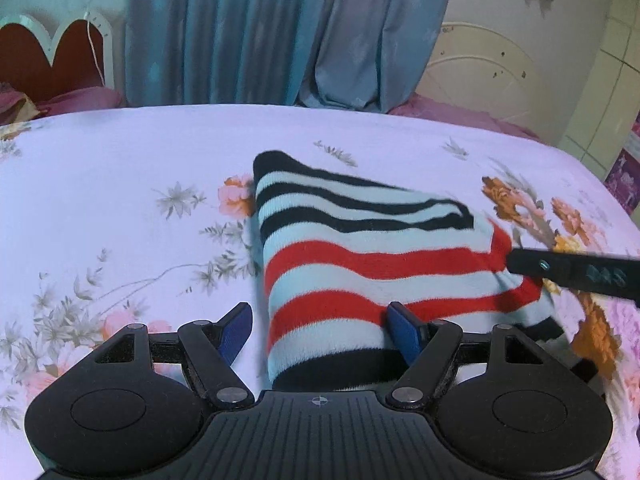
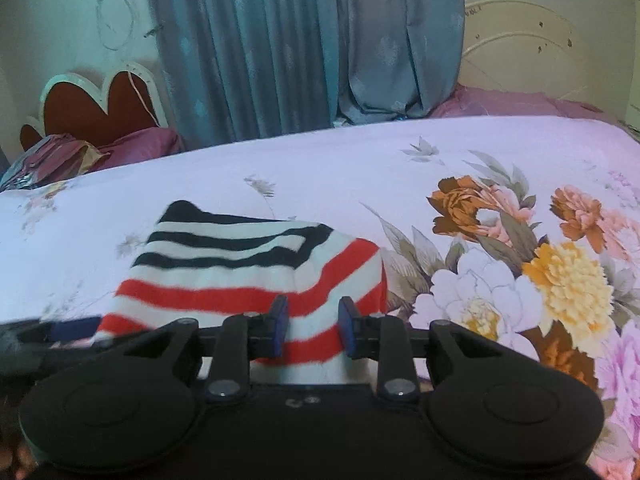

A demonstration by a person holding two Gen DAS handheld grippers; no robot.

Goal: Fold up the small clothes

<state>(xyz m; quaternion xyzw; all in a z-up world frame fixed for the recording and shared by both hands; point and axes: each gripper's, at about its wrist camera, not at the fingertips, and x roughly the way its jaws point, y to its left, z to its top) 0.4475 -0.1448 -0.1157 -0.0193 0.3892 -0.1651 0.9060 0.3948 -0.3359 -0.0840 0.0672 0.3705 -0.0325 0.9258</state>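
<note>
Blue pads, left: your left gripper (image 1: 320,320) is standing wide open, and its pads (image 1: 236,330) are straddling the near end of the striped garment (image 1: 360,264). The left pad is sitting just clear of the cloth edge, while the right pad is lying against the fabric without pinching it.
Blue pads, right: your right gripper (image 2: 313,312) is pinching a fold of the garment, with red and pale stripes filling the narrow gap between its pads (image 2: 280,316). In the left wrist view one of its black fingers is reaching in from the right and meeting the garment's right edge.
Garment: it is lying on the floral sheet (image 1: 120,184), roughly mid-bed, with navy stripes at the far end and red stripes nearer you. Its right side is rising towards the right gripper's finger; the picture is blurring there.
Sheet: pale lilac, with large orange, yellow and pink flowers showing to the garment's right.
Background: a blue-grey curtain (image 1: 260,28) is hanging behind the bed, and a red heart-shaped headboard (image 1: 68,56) is standing far left.
</note>
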